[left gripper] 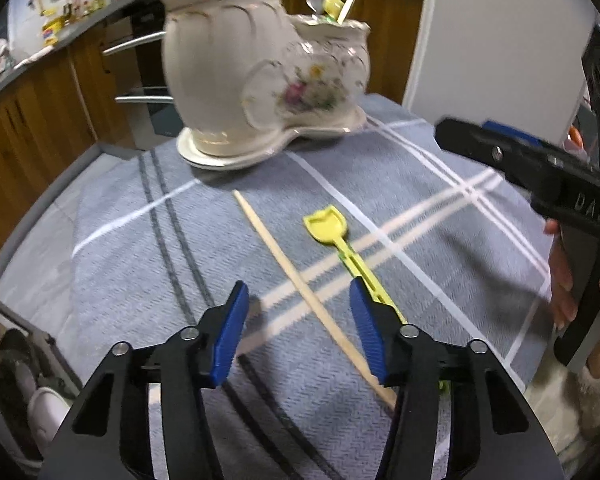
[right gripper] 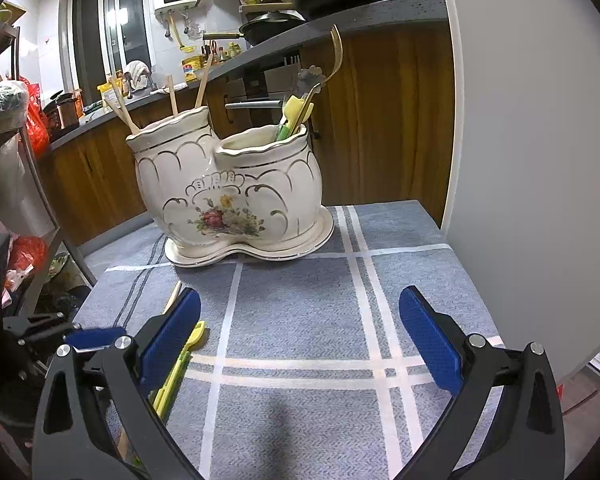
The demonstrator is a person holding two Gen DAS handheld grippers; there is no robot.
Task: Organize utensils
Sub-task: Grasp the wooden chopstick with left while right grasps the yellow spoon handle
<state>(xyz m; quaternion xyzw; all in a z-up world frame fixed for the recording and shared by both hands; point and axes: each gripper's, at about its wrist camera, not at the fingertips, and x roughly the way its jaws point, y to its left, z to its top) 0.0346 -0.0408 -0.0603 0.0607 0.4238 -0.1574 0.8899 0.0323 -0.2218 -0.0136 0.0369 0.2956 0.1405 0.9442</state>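
Note:
A cream double-pot ceramic holder (left gripper: 236,76) (right gripper: 228,196) stands at the far side of the blue cloth. One pot holds wooden chopsticks (right gripper: 172,96). The other holds forks, a spoon and yellow-green utensils (right gripper: 300,108). A single wooden chopstick (left gripper: 300,280) and a yellow plastic spatula (left gripper: 332,232) (right gripper: 180,364) lie on the cloth. My left gripper (left gripper: 296,320) is open and empty, low over the chopstick, which runs between its fingers. My right gripper (right gripper: 300,344) is open and empty, to the right of the spatula; it shows at the right edge of the left wrist view (left gripper: 540,172).
The blue cloth with white stripes (right gripper: 320,320) covers a small table. A white panel (right gripper: 520,160) rises along its right side. Wooden kitchen cabinets (right gripper: 380,120) and a cluttered counter stand behind. A metal rack with bags (right gripper: 20,140) stands to the left.

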